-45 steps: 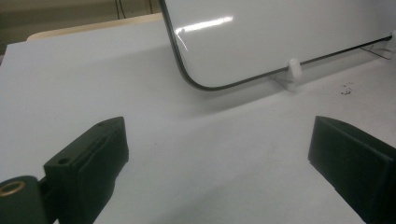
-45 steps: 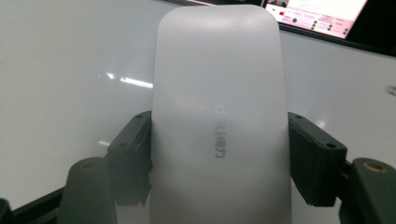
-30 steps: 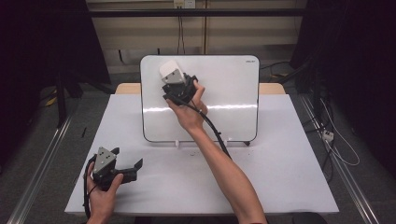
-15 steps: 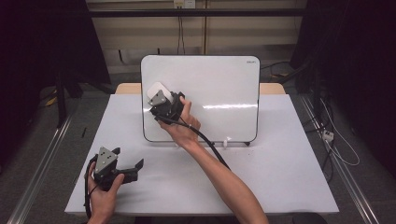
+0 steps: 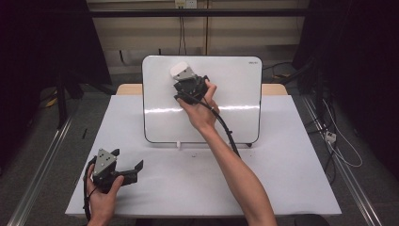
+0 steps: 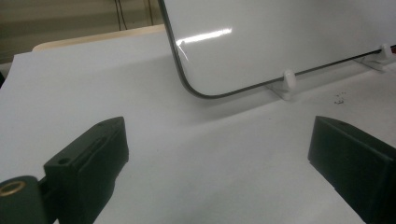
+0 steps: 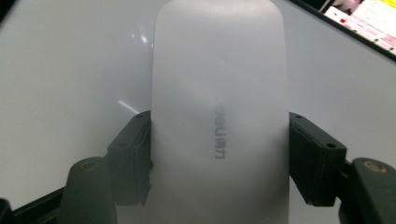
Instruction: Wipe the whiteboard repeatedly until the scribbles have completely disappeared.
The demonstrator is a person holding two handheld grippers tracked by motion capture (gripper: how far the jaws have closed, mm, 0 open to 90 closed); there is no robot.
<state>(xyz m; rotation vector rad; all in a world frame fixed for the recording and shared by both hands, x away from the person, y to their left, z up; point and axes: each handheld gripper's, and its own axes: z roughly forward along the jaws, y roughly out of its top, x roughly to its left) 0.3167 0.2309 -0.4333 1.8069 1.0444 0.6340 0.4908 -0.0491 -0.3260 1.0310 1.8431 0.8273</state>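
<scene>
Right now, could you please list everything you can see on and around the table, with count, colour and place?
whiteboard: one, white with a dark rim, upright on small white feet at the table's far middle
eraser: one, pale grey-white, pressed to the whiteboard's upper part, held in the right gripper
table: one, white top, with a wooden edge showing behind the whiteboard
dark specks: a few, on the table near the whiteboard's foot
right gripper: one, black, shut on the eraser, cable trailing along the forearm
left gripper: one, black with a grey plate, jaws open, low over the table's near left
</scene>
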